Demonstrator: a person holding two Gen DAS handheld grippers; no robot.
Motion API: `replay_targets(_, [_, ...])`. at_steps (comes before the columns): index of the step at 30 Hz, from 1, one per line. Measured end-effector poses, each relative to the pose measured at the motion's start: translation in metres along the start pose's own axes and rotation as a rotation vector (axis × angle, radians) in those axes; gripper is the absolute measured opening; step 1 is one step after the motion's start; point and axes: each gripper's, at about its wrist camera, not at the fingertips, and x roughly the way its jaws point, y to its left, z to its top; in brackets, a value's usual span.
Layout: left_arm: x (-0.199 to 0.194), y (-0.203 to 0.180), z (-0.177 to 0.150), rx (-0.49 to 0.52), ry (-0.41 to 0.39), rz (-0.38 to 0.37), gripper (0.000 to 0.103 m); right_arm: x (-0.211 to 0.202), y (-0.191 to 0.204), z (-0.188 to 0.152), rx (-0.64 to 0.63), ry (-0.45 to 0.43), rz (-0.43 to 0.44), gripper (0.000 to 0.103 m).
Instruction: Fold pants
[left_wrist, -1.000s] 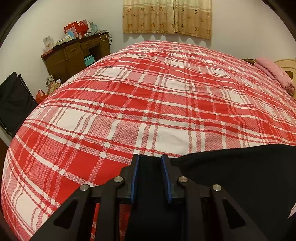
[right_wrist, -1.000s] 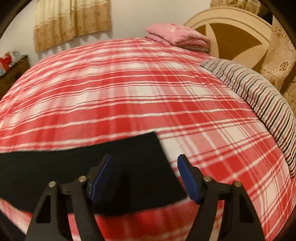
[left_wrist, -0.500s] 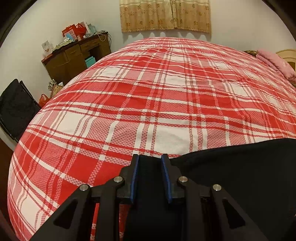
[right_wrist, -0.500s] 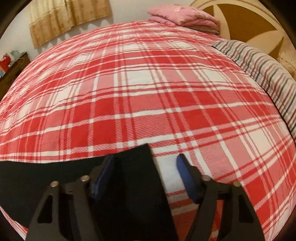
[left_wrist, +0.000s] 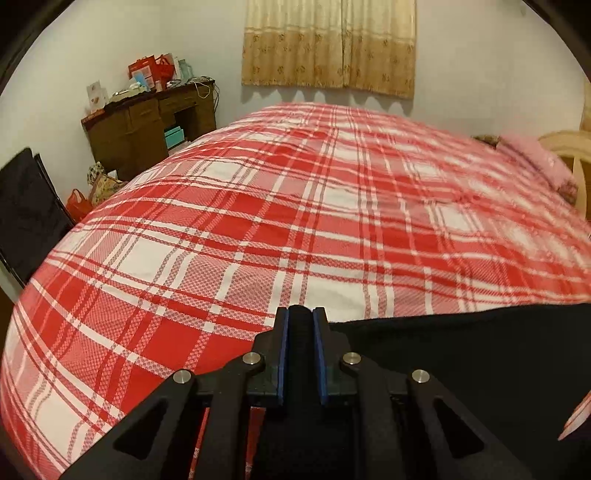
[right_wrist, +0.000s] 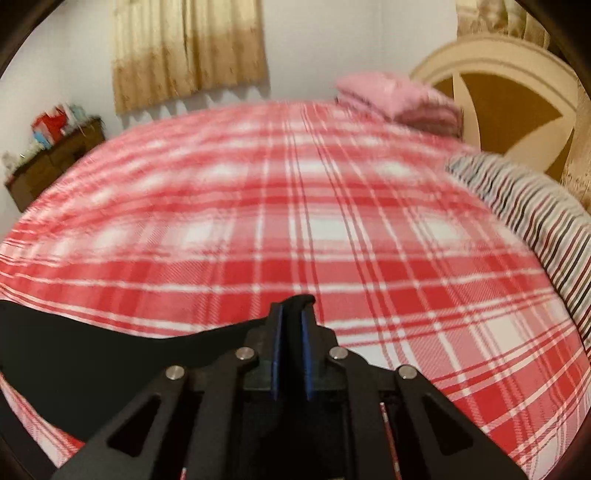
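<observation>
The black pants (left_wrist: 461, 354) lie along the near edge of the bed (left_wrist: 295, 229), spread over its red-and-white plaid cover. In the left wrist view the dark cloth runs from between the fingers off to the right edge of the picture; in the right wrist view the pants (right_wrist: 92, 354) stretch from the fingers to the left edge, their far border dipping in a shallow curve.

The left hand-held gripper (left_wrist: 301, 332) is closing, and its blue pads (left_wrist: 282, 354) already pinch a fold of the black fabric between them. The right hand-held gripper (right_wrist: 291, 325) is likewise closing on the cloth, a small tuft of which pokes up just past its fingertips.

Beyond the pants, a striped pillow (right_wrist: 524, 218) lies on the right side of the bed, with a folded pink blanket (right_wrist: 399, 99) near the cream headboard (right_wrist: 509, 74). A dark wooden desk (left_wrist: 147, 125) cluttered with bags stands against the far wall, and beige curtains (left_wrist: 328, 44) hang above the bed's far side.
</observation>
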Motion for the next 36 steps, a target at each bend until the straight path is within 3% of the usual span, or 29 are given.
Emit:
replay_targets(6, [-0.016, 0.006, 0.001, -0.035, -0.078, -0.063, 0.012, -0.044, 0.004, 0.002, -0.043, -0.14, 0.017, 0.011])
replay_targets(10, [-0.021, 0.01, 0.001, -0.057, -0.104, -0.088, 0.012, -0.061, 0.002, -0.002, -0.057, -0.186, 0.022, 0.011])
replay_targets(16, [-0.008, 0.006, 0.003, -0.044, -0.05, -0.054, 0.013, -0.053, 0.006, 0.0, -0.055, -0.153, -0.024, 0.011])
replay_targets(19, [-0.016, 0.009, 0.002, -0.067, -0.072, -0.07, 0.013, -0.043, 0.011, 0.003, -0.043, -0.133, -0.04, 0.011])
replay_targets(24, [-0.059, 0.02, -0.009, -0.079, -0.201, -0.154, 0.012, -0.073, 0.02, -0.001, -0.067, -0.22, 0.025, 0.01])
replay_targets(28, [-0.102, 0.041, -0.03, -0.132, -0.316, -0.299, 0.012, -0.121, 0.006, -0.017, -0.047, -0.325, 0.088, 0.01])
replay_targets(32, [-0.13, 0.054, -0.053, -0.155, -0.362, -0.393, 0.012, -0.158, -0.014, -0.044, -0.02, -0.384, 0.132, 0.01])
replay_targets(36, [-0.149, 0.065, -0.081, -0.163, -0.369, -0.451, 0.012, -0.175, -0.03, -0.082, -0.02, -0.35, 0.14, 0.01])
